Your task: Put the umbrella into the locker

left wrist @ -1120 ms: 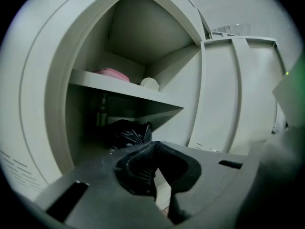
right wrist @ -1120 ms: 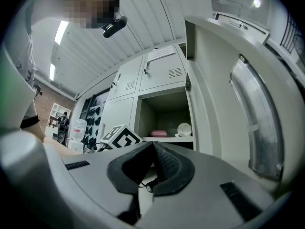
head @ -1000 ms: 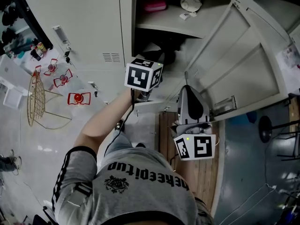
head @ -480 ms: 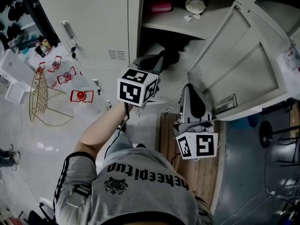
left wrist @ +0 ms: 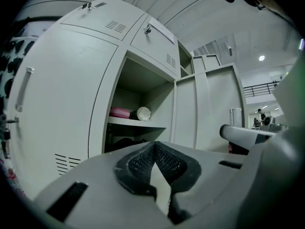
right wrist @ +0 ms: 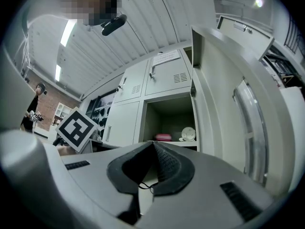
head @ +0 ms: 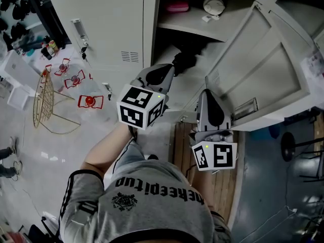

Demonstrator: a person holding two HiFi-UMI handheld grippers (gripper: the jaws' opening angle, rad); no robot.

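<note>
Locker (head: 150, 39) door (head: 263, 70) stood swung wide at the locker's right. A wire basket (head: 43, 103) sat on the floor left of the locker. The locker's upper shelf (head: 192, 28) carried a pink box (head: 176, 7) and a white round thing (head: 213, 5). The umbrella (head: 185, 61), a dark bundle, lay inside the locker under that shelf. Left claw (left wrist: 155, 149) was closed on nothing, just outside the locker mouth, clear of the umbrella. Right claw (right wrist: 153, 149) was closed too, near the door.

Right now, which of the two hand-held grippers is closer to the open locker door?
Right. The right gripper sits just beside the open door, by its inner face; the left gripper is farther over, in front of the locker opening.
</note>
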